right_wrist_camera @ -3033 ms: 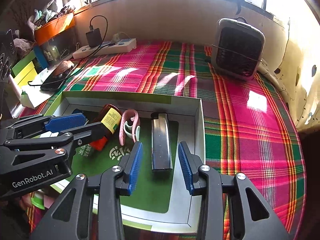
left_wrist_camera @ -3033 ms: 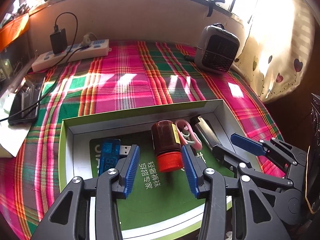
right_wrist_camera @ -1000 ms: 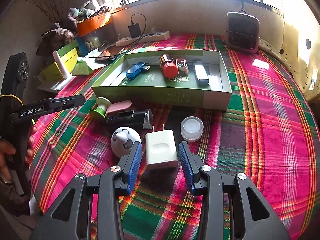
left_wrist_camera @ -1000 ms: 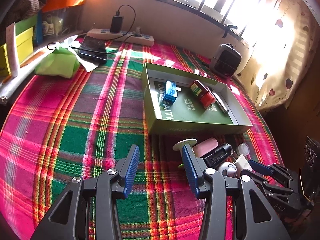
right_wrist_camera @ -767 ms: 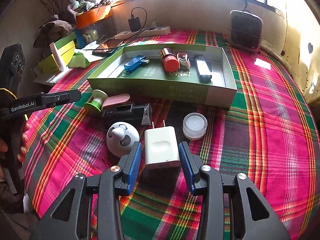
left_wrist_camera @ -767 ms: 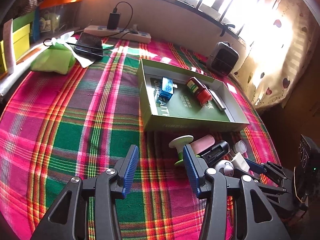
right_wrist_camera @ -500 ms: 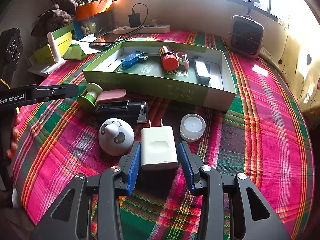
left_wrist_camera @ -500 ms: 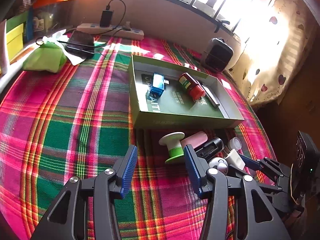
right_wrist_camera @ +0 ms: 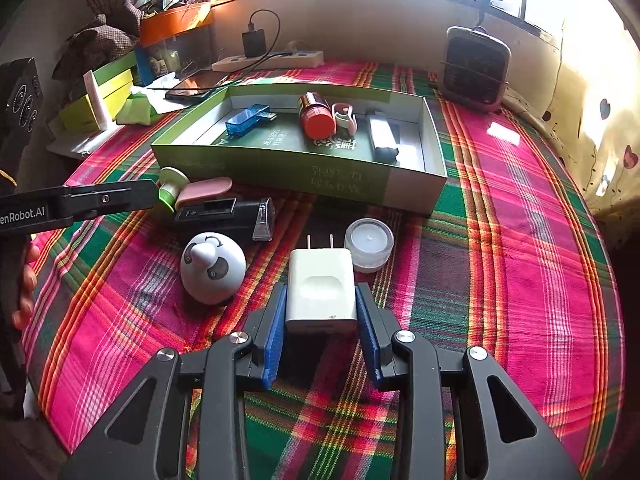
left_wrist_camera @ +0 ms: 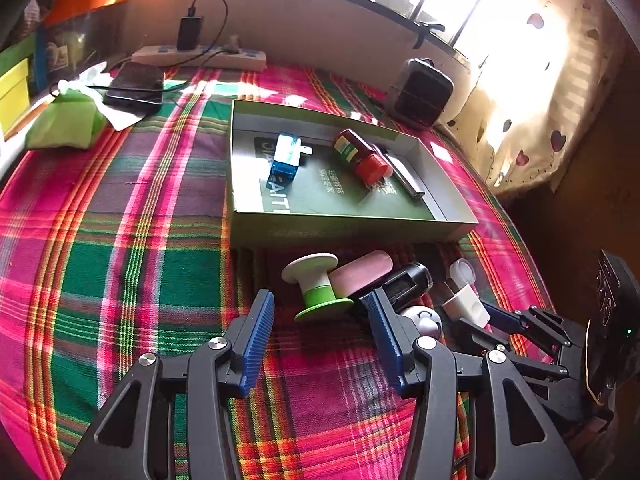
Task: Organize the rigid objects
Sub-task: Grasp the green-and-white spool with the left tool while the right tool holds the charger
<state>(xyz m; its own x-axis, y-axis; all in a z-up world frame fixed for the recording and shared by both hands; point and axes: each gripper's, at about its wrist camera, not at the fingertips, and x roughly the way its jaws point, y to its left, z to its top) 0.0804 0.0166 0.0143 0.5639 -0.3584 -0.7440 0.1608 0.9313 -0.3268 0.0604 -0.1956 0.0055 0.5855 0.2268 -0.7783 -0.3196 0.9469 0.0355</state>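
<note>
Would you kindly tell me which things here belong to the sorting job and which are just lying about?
Job: box; charger between the right gripper pads; spool; candle; round white toy; black stapler; pink case; left gripper.

Lying about: heater; power strip; phone.

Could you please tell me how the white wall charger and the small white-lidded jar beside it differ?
The white wall charger is a flat rectangular block with two metal prongs; the jar is short, round and translucent. The charger sits between the right claw's blue pads, which have just been closing on it; the jar lies free, untouched. Both are white and rest on the plaid cloth, outside the green box.
</note>
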